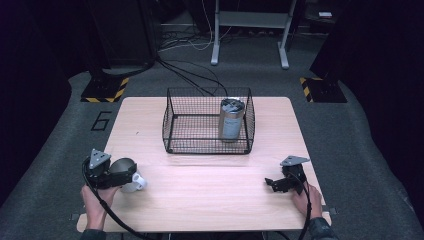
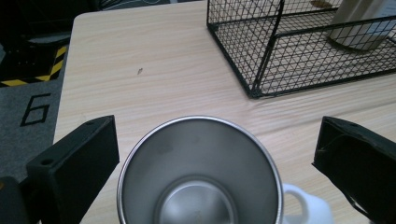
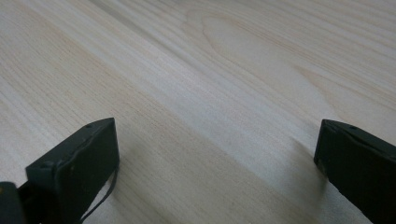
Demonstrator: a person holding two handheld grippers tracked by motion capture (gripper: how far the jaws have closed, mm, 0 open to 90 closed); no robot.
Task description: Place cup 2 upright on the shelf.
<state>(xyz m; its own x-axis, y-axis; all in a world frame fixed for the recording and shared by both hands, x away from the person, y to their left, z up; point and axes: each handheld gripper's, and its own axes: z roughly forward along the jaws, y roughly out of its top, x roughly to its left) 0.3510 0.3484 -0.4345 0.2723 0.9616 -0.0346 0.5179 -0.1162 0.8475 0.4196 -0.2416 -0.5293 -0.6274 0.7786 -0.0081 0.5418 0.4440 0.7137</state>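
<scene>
Steel mug (image 2: pixel 200 172) stands upright, mouth up, white handle toward the surface's middle, between the spread, non-touching jaws of the left gripper (image 2: pixel 215 158). Right gripper (image 3: pixel 217 163) released, jaws apart over bare surface (image 3: pixel 196 70).

mug (image 2: pixel 201 182): base and handle cut by bottom edge | can (image 2: pixel 362 23) in basket (image 2: pixel 261 56): top cropped

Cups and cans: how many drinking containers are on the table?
2: a steel mug between the open left gripper, and a tall can standing inside the wire basket.
</scene>
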